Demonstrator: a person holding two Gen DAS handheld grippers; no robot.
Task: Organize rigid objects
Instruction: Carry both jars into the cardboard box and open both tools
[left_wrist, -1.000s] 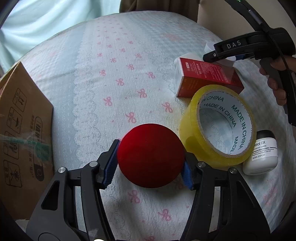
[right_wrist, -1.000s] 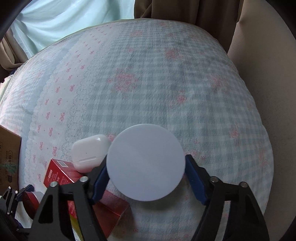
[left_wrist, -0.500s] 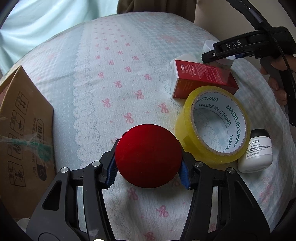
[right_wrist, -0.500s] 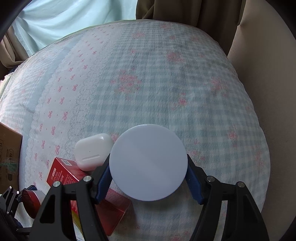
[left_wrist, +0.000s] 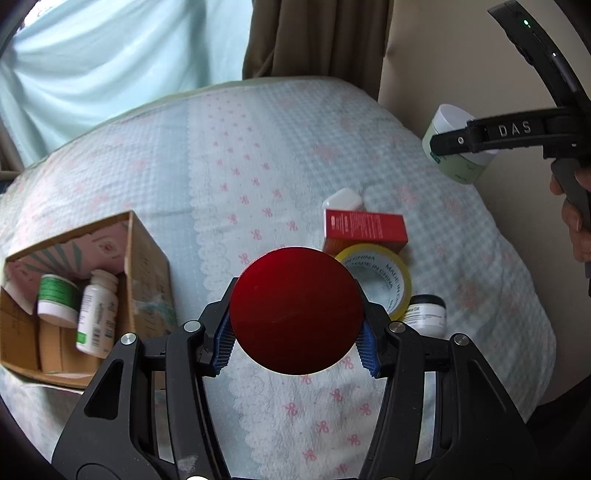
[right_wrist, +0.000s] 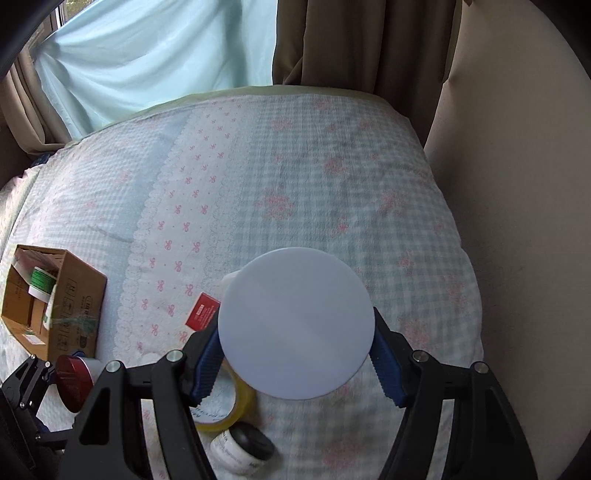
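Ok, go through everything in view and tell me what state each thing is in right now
left gripper: shut on red-lidded jar, lifted
right gripper: shut on white-lidded jar, lifted
cardboard box: open, two bottles inside
tape roll: on the bed
red carton: lying flat
white earbud case: closed
black-lidded jar: capped, on its side

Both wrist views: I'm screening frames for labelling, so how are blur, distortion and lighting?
Left wrist view: sharp, tape lettering legible; fisheye bows the bed edge; the red lid shows mild sheen. Right wrist view: softer, with the small jar smeared; the white lid is evenly lit, dark corners.
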